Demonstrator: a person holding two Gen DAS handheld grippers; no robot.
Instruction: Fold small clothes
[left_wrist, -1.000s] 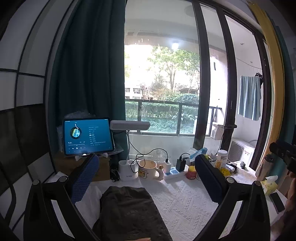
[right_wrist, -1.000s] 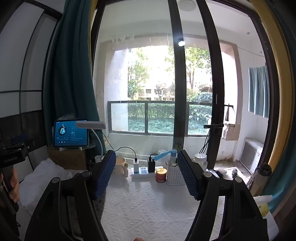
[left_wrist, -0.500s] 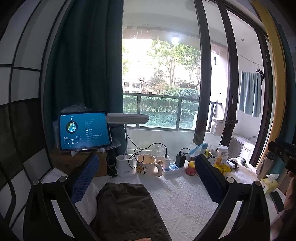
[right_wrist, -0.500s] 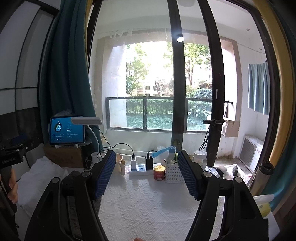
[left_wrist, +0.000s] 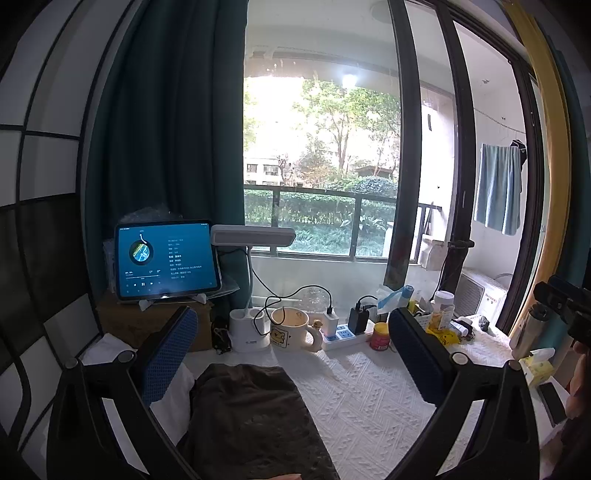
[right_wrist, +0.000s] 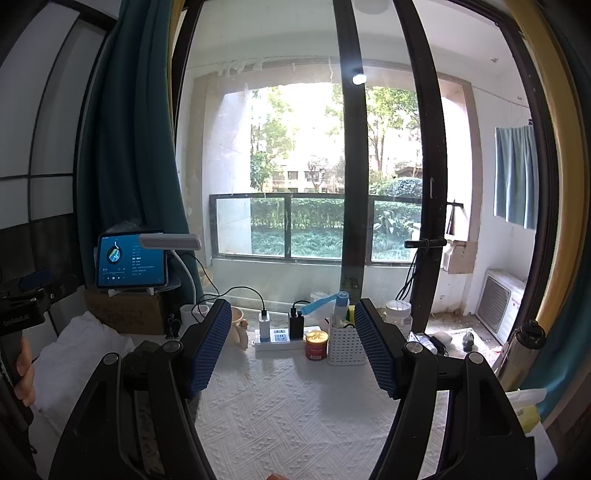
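Left wrist | left gripper (left_wrist: 291, 354) apart, empty | dark cloth (left_wrist: 251, 417) below | mug (left_wrist: 290, 328) bear print | right gripper (right_wrist: 291, 347) apart | writing unreadable

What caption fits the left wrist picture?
Open left gripper above a dark folded garment on the white textured tablecloth, mug beyond.

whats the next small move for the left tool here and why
Probably lower the left tool onto the dark brown garment and pinch its far edge. Both tools are open and hold nothing; the garment lies loosely bunched on the white textured cloth just below the left tool, while the right tool faces only bare cloth.
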